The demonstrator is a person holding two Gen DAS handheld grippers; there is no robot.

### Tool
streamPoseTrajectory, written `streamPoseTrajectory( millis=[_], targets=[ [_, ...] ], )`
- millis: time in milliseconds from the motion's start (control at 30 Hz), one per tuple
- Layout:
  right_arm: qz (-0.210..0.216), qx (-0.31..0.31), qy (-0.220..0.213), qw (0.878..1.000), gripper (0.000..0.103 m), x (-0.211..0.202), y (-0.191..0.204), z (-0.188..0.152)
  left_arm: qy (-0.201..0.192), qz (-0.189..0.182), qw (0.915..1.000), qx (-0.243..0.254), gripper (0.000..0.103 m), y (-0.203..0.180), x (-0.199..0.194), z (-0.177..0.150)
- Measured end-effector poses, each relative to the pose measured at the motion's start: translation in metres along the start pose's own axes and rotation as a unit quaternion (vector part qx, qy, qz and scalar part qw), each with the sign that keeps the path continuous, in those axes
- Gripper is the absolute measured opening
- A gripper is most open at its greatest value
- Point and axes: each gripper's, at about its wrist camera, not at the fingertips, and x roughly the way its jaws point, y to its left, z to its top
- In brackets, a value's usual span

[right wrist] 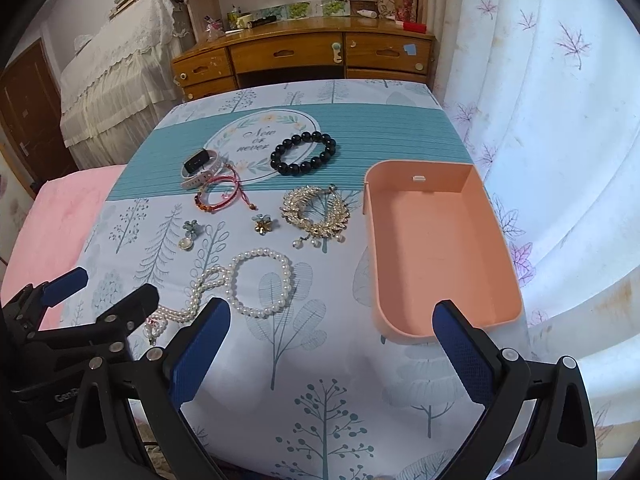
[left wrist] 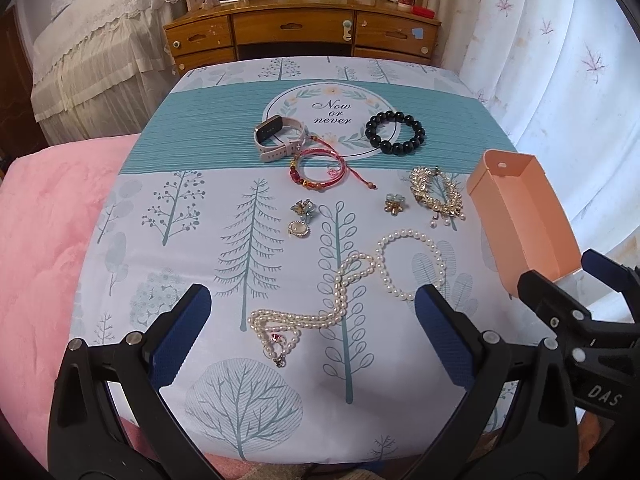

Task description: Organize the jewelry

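Note:
Jewelry lies spread on a tree-print cloth. A pearl necklace (left wrist: 316, 308) and a pearl bracelet (left wrist: 412, 264) lie nearest, just ahead of my open left gripper (left wrist: 312, 332). Farther back are two flower earrings (left wrist: 305, 210) (left wrist: 395, 204), a gold leaf brooch (left wrist: 438, 196), a red cord bracelet (left wrist: 318, 168), a black bead bracelet (left wrist: 395, 132) and a white smartwatch (left wrist: 278, 136). An empty peach box (right wrist: 440, 248) stands at the right. My right gripper (right wrist: 332, 340) hovers open at its near left corner, holding nothing.
The cloth-covered table (right wrist: 320, 400) ends at a white curtain (right wrist: 560, 120) on the right. A pink blanket (left wrist: 40, 240) lies to the left. A wooden desk (left wrist: 300, 36) with drawers and clutter stands behind the table's far edge.

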Motion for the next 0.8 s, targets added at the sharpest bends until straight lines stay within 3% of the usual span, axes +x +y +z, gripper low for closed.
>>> streamPoseTrajectory(
  millis=[133, 200, 300, 467, 667, 733, 800],
  targets=[
    [0.004, -0.001, -0.002, 1.000, 0.097, -0.001, 0.003, 0.000, -0.013, 0.002, 0.9999, 0.005, 0.101, 0.002, -0.003, 0.003],
    [0.008, -0.006, 0.001, 1.000, 0.082, 0.002, 0.005, 0.000, -0.013, -0.008, 0.9999, 0.007, 0.101, 0.004, -0.003, 0.005],
    [0.014, -0.010, 0.011, 1.000, 0.074, 0.006, 0.009, 0.000, -0.005, -0.010, 0.9998, 0.016, 0.101, 0.008, 0.000, 0.009],
    [0.023, -0.019, 0.007, 1.000, 0.067, 0.004, 0.014, 0.002, 0.015, 0.000, 0.9992, 0.037, 0.101, 0.017, 0.004, 0.003],
    [0.040, -0.042, 0.009, 0.998, 0.060, 0.005, 0.028, 0.009, 0.031, -0.018, 0.9981, 0.050, 0.101, 0.032, 0.005, 0.004],
    [0.050, -0.046, 0.014, 0.998, 0.057, 0.007, 0.032, 0.012, 0.034, -0.019, 0.9979, 0.052, 0.099, 0.034, 0.006, 0.003],
    [0.062, -0.053, 0.021, 0.996, 0.057, 0.011, 0.037, 0.016, 0.043, -0.033, 0.9969, 0.056, 0.090, 0.035, 0.011, 0.000]
  ],
)
